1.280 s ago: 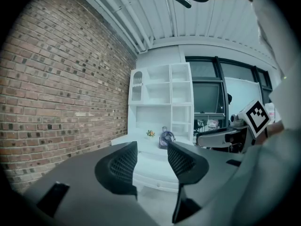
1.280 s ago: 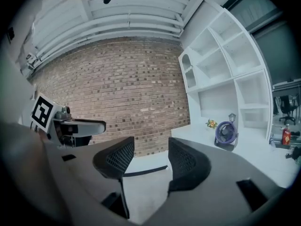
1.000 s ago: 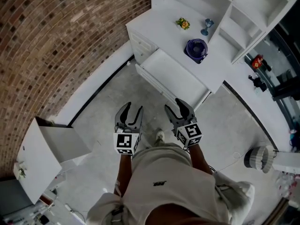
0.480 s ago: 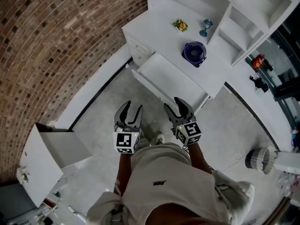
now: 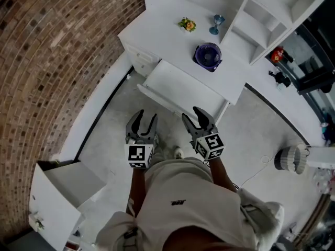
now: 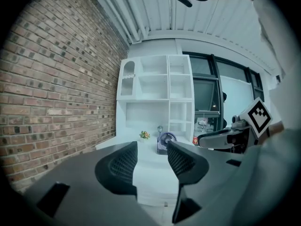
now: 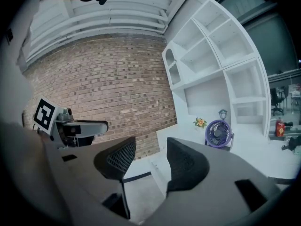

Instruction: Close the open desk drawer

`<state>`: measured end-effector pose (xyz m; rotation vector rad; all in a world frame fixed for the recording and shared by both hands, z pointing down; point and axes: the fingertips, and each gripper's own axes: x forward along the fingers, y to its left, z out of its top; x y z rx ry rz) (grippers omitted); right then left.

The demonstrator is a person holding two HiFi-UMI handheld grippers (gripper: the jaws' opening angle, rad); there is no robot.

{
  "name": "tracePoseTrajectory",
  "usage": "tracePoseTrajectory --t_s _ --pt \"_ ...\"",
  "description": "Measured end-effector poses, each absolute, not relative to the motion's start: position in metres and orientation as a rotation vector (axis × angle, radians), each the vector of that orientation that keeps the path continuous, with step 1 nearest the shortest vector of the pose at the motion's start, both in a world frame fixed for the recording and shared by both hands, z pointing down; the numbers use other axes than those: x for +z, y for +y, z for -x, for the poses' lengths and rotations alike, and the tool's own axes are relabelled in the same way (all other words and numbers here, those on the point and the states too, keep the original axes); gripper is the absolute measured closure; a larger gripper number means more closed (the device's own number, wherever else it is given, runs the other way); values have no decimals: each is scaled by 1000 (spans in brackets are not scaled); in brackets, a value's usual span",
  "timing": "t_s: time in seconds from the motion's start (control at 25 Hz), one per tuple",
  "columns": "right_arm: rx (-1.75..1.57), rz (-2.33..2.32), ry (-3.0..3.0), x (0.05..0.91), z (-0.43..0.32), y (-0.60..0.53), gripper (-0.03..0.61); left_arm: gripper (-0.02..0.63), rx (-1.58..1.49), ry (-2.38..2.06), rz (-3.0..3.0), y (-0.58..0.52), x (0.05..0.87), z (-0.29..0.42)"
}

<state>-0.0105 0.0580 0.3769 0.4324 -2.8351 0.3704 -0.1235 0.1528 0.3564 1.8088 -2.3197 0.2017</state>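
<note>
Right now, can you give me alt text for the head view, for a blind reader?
The drawer of a white desk stands open; in front of it a person, seen from above, holds the left gripper and right gripper, jaws apart and empty. A purple fan sits on the desk; a brick wall runs along the left.

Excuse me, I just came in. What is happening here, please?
A person stands before a white desk whose drawer is pulled out, holding a two-jaw gripper in each hand. The left gripper and the right gripper are both open and empty, held short of the drawer, touching nothing. A purple fan and a small flower decoration sit on the desk top. The drawer is not yet closed.
</note>
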Motion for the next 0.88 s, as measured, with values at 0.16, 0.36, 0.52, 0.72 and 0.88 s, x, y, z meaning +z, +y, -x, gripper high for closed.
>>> tracePoseTrajectory --t_s 0.16,0.36,0.52,0.72,0.88 --pt "382 -555 -2798 384 27 45 367 400 197 -2240 -1904 132 360 151" --pt "383 -723 -2754 391 42 34 368 400 211 -2131 -2021 112 368 181" --pt "391 -855 -2702 403 44 33 367 400 221 -2046 -2104 99 382 196" --pt "427 -1081 -2592 431 31 26 367 400 258 -1941 -2156 83 415 202" --pt "489 -1266 -2476 461 8 21 365 400 296 -1851 -2172 74 453 194"
